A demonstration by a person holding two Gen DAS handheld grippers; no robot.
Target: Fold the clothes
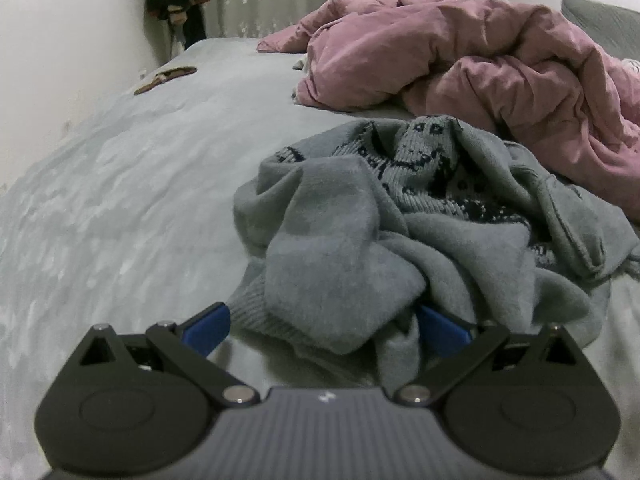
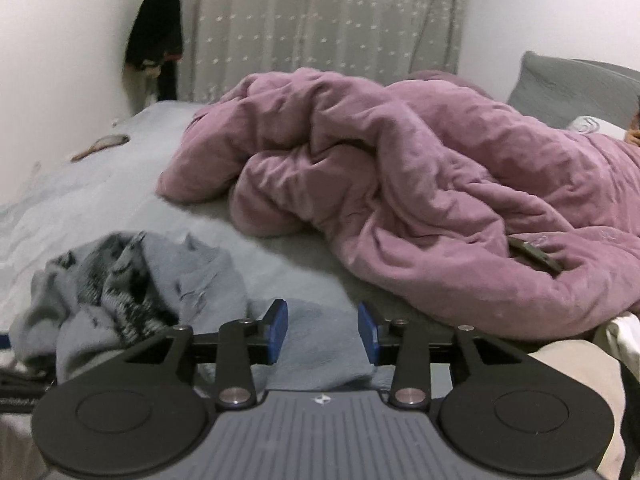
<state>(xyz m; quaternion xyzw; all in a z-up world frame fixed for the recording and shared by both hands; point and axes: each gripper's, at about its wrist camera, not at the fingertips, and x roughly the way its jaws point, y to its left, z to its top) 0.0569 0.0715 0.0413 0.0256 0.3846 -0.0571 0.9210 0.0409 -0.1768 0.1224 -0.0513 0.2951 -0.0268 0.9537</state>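
Grey sweater (image 1: 420, 216) w/ dark knit pattern lies crumpled in a heap on the pale bed sheet (image 1: 120, 208), near side of bed, just in front of the pink duvet (image 1: 480, 68). No clear long axis: it's bunched, so can't tell which way collar or hem points. In left wrist view the heap spreads from the near centre toward the upper right, patterned part at the far side, plain fleecy folds at the near side. Left gripper (image 1: 324, 326): jaws spread wide, blue pads on either side of a ribbed grey fold that sits between them; right pad is partly buried under cloth, left pad looks just clear of it, so not a pinch as far as I can see. Right gripper (image 2: 323, 330): jaws part open, moderate gap, pads not pressing on anything; a flat stretch of the sweater (image 2: 132, 280) lies below and beyond them, main heap off to the left in that view. Behind: star-print curtain (image 2: 320, 20), dark garment (image 2: 156, 36) hanging at the wall corner, grey pillow (image 2: 576, 84) at far right, small brownish item (image 1: 166, 79) on the sheet by the wall, too blurred to ID.
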